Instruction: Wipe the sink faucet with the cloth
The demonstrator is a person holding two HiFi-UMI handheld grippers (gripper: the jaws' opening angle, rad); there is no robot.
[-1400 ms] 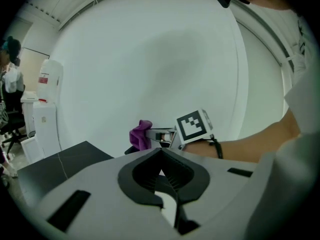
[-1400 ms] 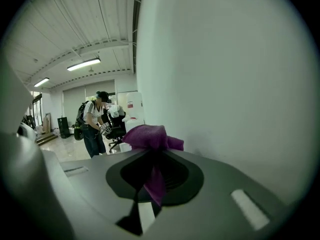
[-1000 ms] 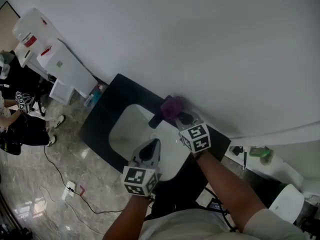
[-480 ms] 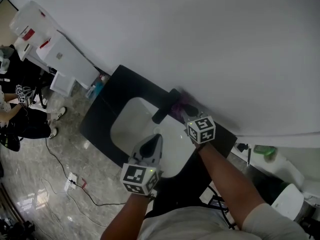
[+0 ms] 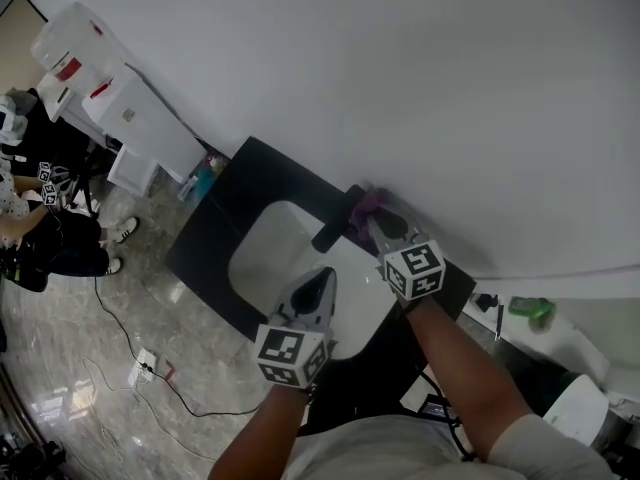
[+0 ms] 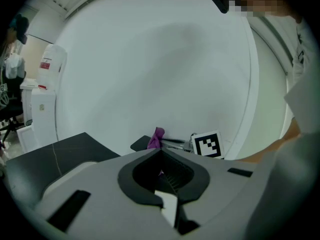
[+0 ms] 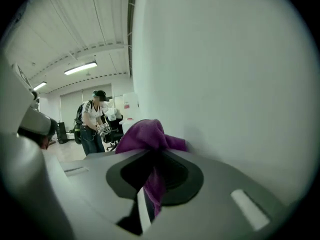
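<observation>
A black faucet (image 5: 333, 230) stands at the back of a white sink (image 5: 270, 258) set in a black counter (image 5: 215, 223). A purple cloth (image 5: 368, 208) lies against the faucet's rear end, close to the wall. My right gripper (image 5: 380, 228) is shut on this cloth (image 7: 147, 136), which bunches over its jaw tips and hangs down between them. My left gripper (image 5: 322, 280) hovers over the sink's near side, shut and holding nothing. In the left gripper view the cloth (image 6: 158, 136), the faucet (image 6: 142, 143) and the right gripper's marker cube lie just beyond the closed tips of my left gripper (image 6: 160, 153).
The white wall (image 5: 420, 98) rises directly behind the faucet. White cabinets and a dispenser (image 5: 100, 98) stand left of the counter, with a blue bottle (image 5: 195, 183) on the floor. A person (image 5: 30, 228) is at far left. Cables (image 5: 130, 348) cross the floor. A green object (image 5: 528, 308) sits to the right.
My right gripper has carried the cloth along the faucet toward the wall, uncovering the black spout. The left gripper has stayed over the sink.
</observation>
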